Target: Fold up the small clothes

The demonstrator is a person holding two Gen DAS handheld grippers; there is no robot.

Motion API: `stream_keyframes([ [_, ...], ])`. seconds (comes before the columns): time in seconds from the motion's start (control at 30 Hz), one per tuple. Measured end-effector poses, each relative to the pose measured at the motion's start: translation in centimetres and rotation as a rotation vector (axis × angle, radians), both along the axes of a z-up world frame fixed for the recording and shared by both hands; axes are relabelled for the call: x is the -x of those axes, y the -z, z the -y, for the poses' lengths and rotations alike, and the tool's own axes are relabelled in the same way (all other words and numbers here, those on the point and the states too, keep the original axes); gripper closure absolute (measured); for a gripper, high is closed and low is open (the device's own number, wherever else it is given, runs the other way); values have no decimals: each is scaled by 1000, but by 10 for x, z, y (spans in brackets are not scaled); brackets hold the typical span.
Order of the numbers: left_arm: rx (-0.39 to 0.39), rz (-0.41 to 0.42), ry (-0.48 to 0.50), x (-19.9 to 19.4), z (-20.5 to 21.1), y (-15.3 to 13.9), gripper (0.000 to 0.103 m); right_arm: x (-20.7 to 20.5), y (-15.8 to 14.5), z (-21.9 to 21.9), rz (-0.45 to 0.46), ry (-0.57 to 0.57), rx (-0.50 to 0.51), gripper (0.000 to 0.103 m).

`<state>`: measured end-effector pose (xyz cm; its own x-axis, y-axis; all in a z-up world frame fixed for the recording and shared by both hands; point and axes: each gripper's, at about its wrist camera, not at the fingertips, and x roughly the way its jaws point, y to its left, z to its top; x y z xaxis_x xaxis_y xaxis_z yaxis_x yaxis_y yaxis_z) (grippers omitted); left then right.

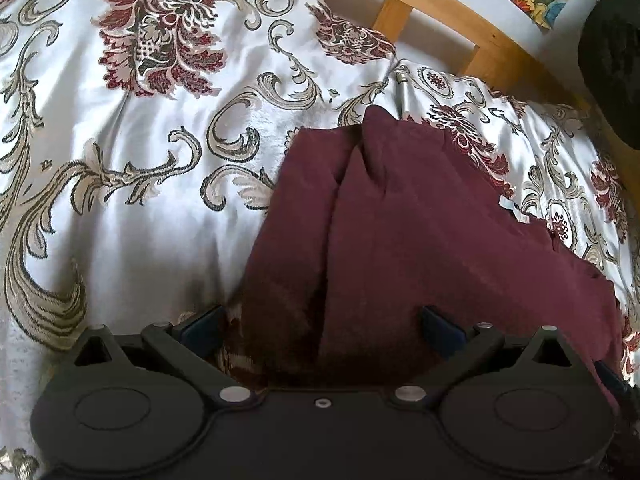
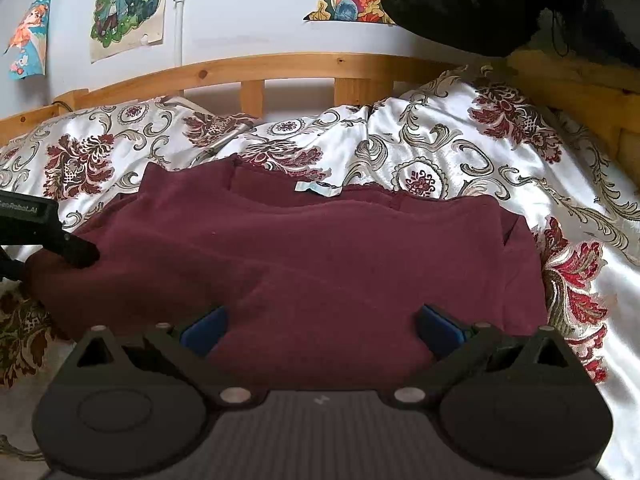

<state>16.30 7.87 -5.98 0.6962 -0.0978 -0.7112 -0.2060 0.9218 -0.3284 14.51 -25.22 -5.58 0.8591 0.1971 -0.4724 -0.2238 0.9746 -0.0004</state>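
In your left wrist view, the left gripper (image 1: pixel 322 326) has its jaws spread wide, with the blue pads (image 1: pixel 202 326) standing far apart. The maroon garment (image 1: pixel 400 220) lies between and ahead of them, so nothing is pinched. The cloth looks soft and matte, a fleecy knit, with a long lengthwise crease running up toward a blunt peak at its far end. A small pale label (image 1: pixel 510 209) shows at its right edge. Under it lies a glossy, satin-like bedspread (image 1: pixel 132 184) in silvery white, woven with raised maroon flowers and beige scrolls, and rumpled into shallow folds. A curved rail of a knotty, honey-coloured wooden bed frame (image 1: pixel 472 28) runs across the upper right, with upright slats below it.

In your right wrist view, the right gripper (image 2: pixel 322 326) also has its jaws wide apart, blue pads (image 2: pixel 438 330) well separated, and the maroon garment (image 2: pixel 320 256) spreads broad and fairly flat in front of and between them. The pale label (image 2: pixel 316 189) lies near the far hem, where a doubled edge shows. At the left edge of the garment your left gripper (image 2: pixel 78 252) comes in as a black, angular tip that rests on the cloth. You cannot tell its jaw state from this side. Behind the bedspread (image 2: pixel 480 152) the wooden bed frame (image 2: pixel 280 66) runs along a pale wall hung with paper cartoon posters (image 2: pixel 128 4).
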Motion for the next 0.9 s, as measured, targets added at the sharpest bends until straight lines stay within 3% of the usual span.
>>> stream_keyframes([
  [0.53,-69,-2,54,-8,3,3,1,1,0,-1,-1,-1,-2,1],
  [0.7,-42,3,60,-10,-3,2,1,0,0,0,-2,-2,-3,1],
  [0.77,-42,5,44,-9,-4,1,5,0,0,0,-2,-3,-4,1],
  [0.9,-53,18,32,-6,-6,-4,28,0,0,0,-2,-3,-4,1],
])
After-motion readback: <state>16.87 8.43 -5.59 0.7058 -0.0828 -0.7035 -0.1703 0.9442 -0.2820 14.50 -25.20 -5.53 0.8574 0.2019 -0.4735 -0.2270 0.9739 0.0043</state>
